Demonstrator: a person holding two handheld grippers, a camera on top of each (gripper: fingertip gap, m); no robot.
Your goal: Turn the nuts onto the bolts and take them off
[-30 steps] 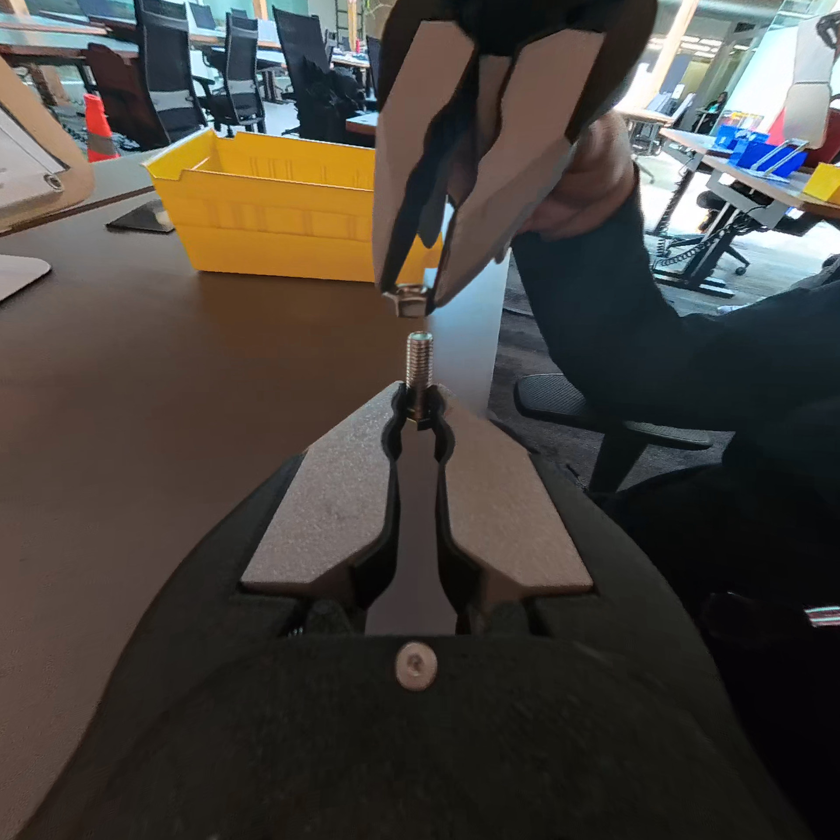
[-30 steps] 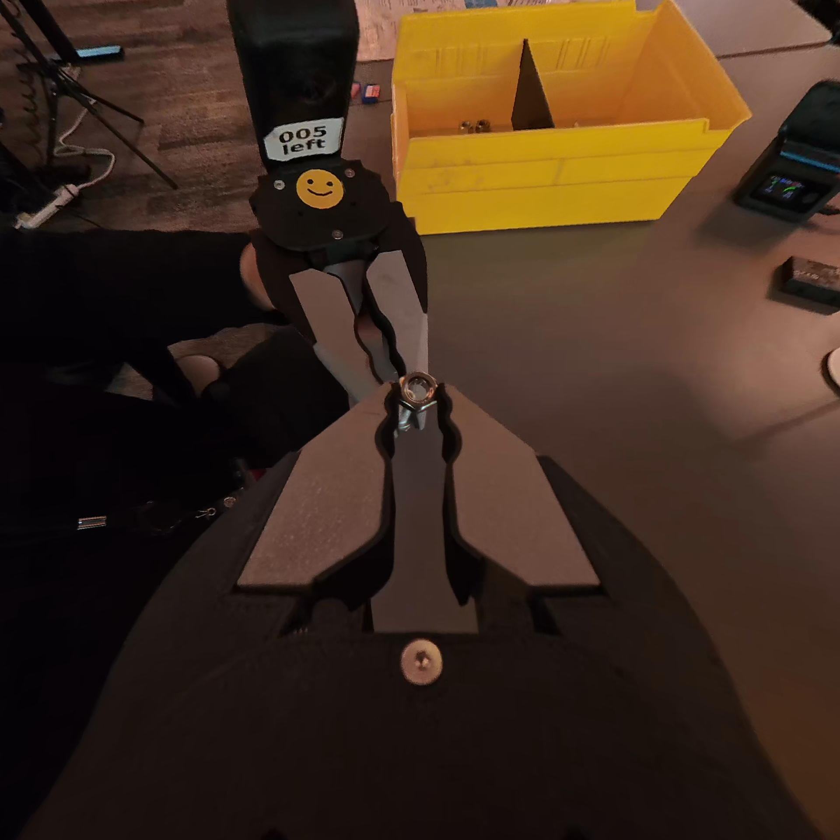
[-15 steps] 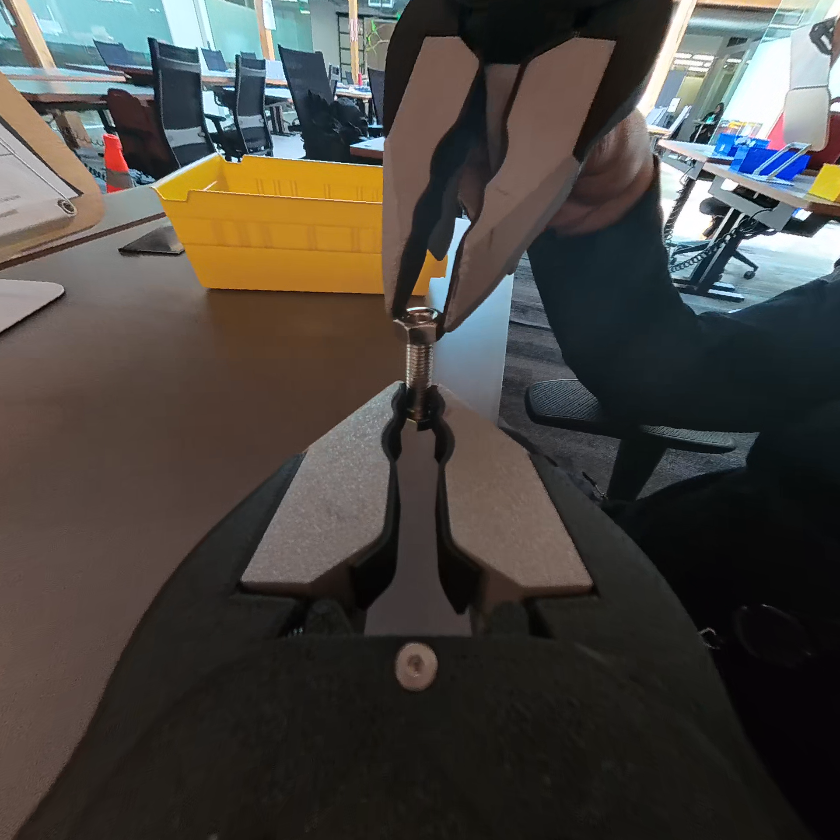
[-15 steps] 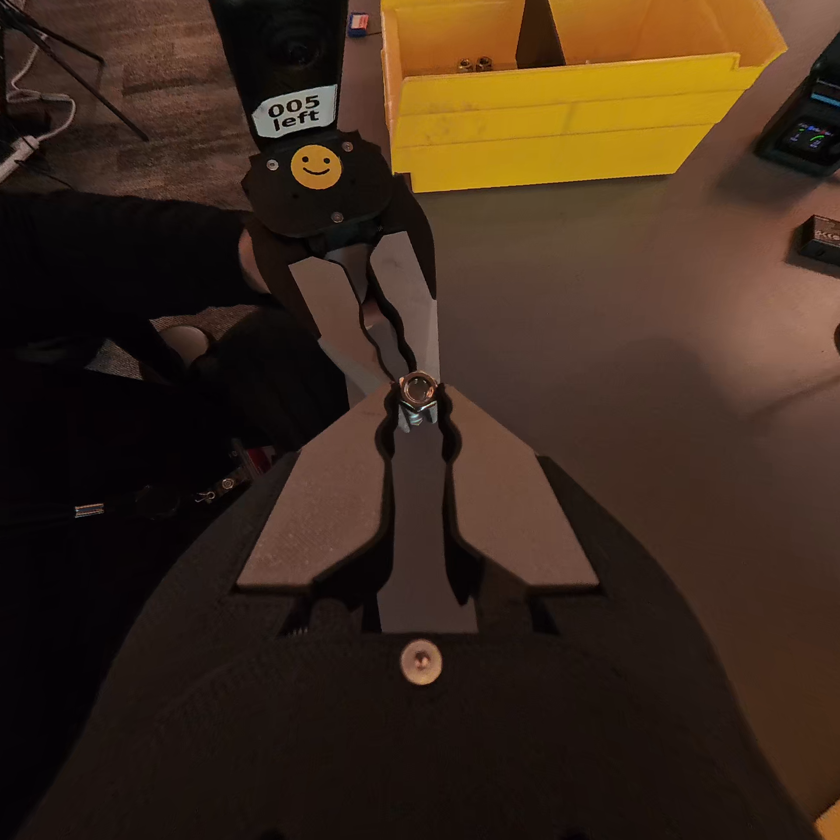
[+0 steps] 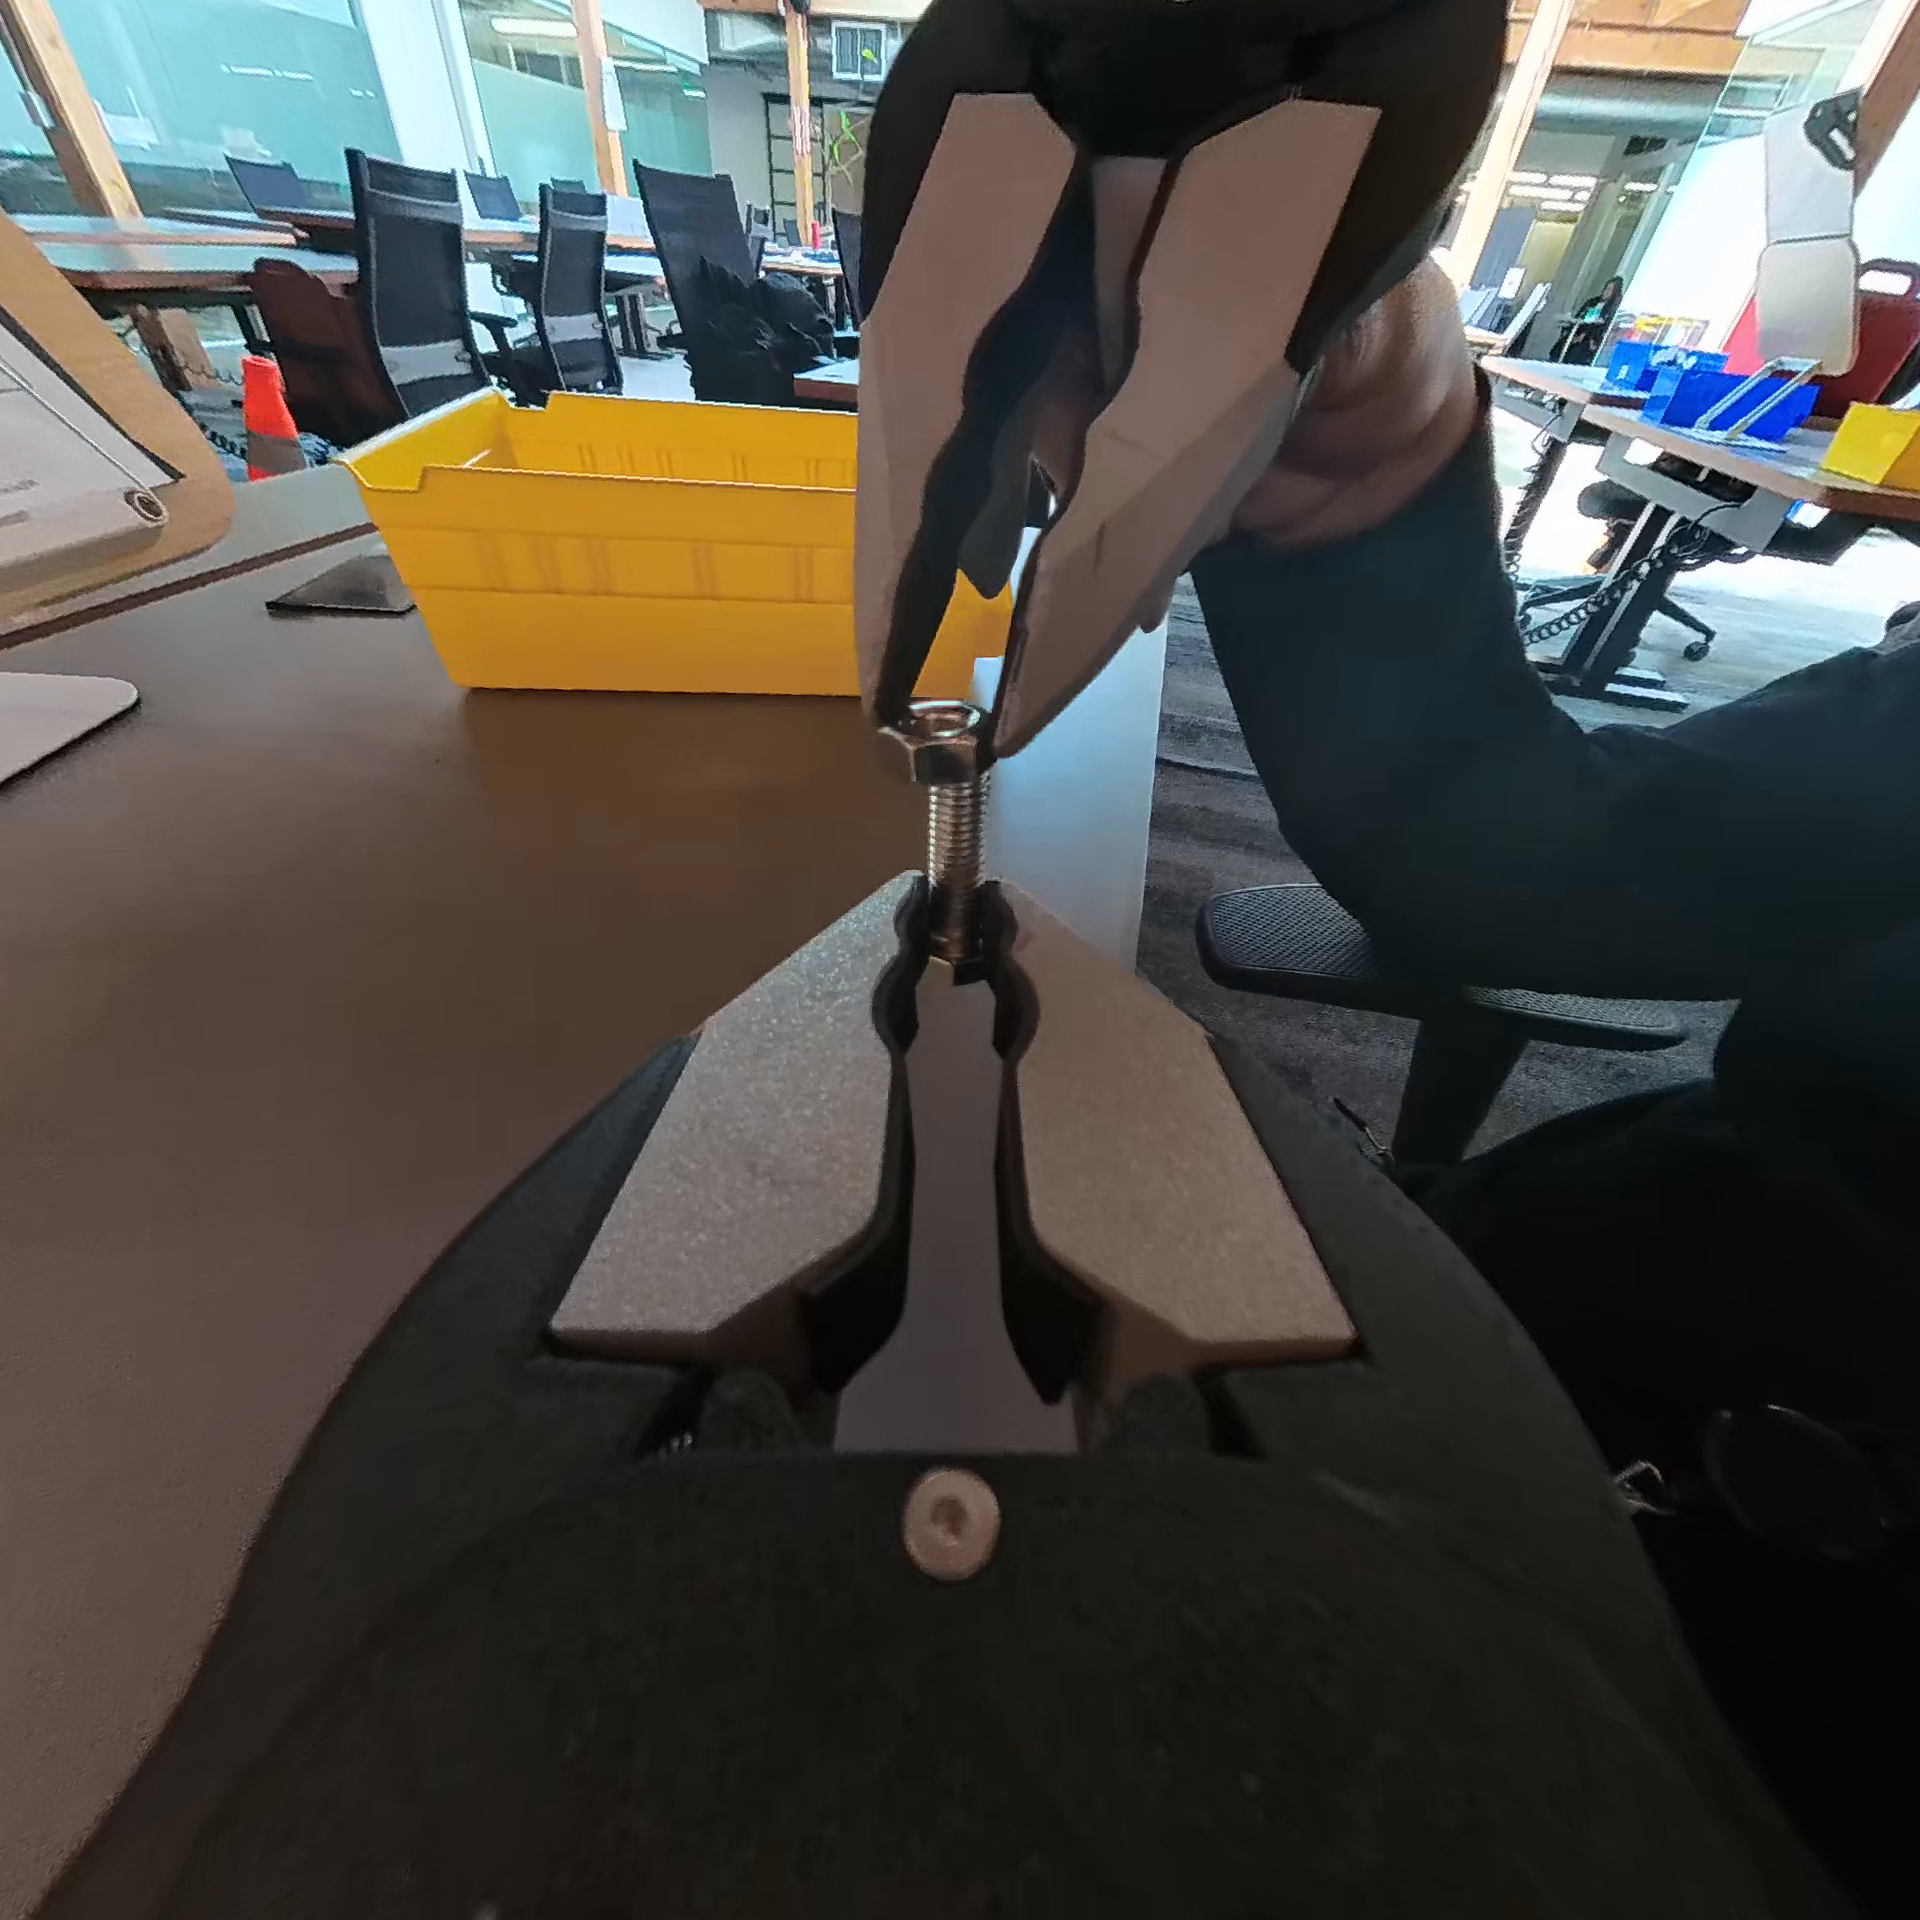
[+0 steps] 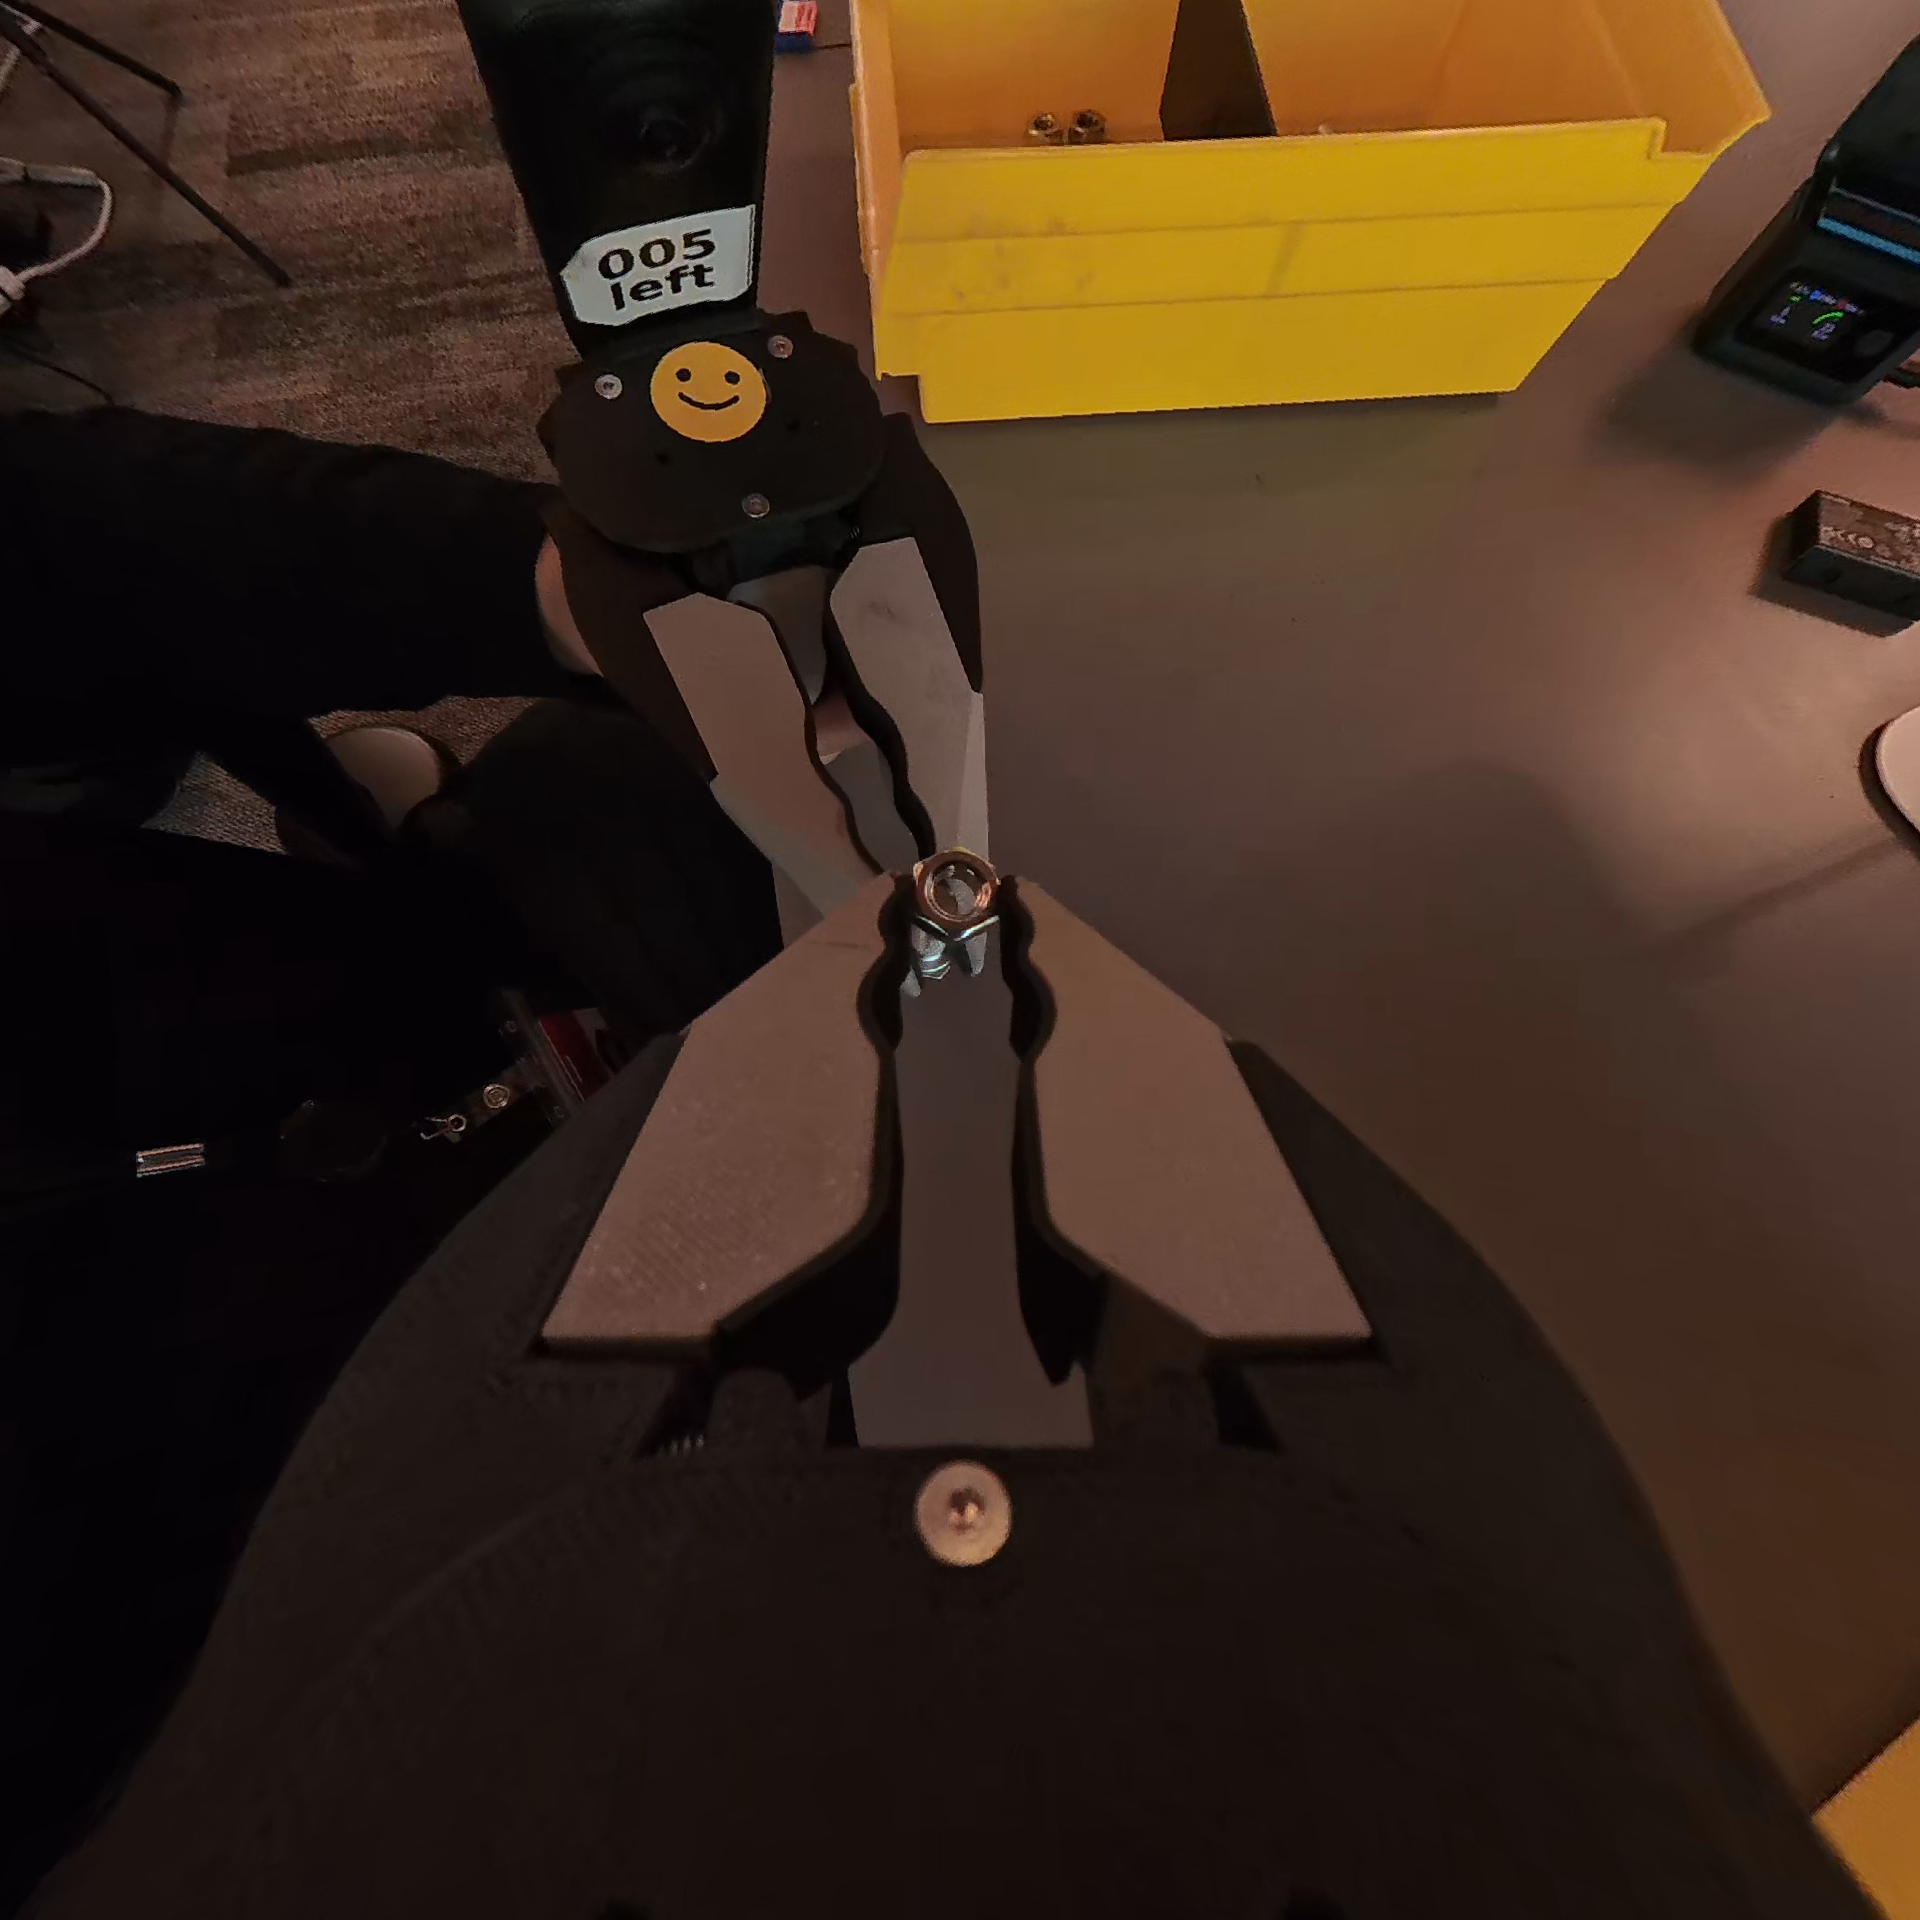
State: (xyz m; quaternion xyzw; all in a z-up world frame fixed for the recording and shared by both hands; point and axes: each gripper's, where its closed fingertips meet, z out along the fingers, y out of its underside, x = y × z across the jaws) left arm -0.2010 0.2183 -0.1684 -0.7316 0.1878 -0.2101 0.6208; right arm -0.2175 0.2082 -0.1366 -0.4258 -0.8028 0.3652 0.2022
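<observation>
My left gripper [image 5: 954, 935] is shut on a silver bolt [image 5: 953, 847] and holds it upright above the dark table, threads up. My right gripper [image 5: 940, 727] comes down from above and is shut on a silver hex nut [image 5: 935, 740] that sits on the bolt's top end. In the right wrist view, my right gripper [image 6: 954, 914] holds the nut [image 6: 954, 891] seen from above, with the bolt's thread end [image 6: 940, 956] just under it. The left gripper [image 6: 883, 831] reaches in from the far side below the nut.
A yellow bin [image 5: 665, 582] stands on the brown table [image 5: 312, 935] behind the grippers; it has a dark divider and a few nuts [image 6: 1065, 127] inside. A black device with a screen [image 6: 1829, 281] and a small black box [image 6: 1860, 556] lie at the right. Office chairs stand beyond. My left and right fingertips are right by each other.
The right gripper has come down with the nut from a gap above the bolt onto the bolt's top end. The left gripper has kept the bolt upright.
</observation>
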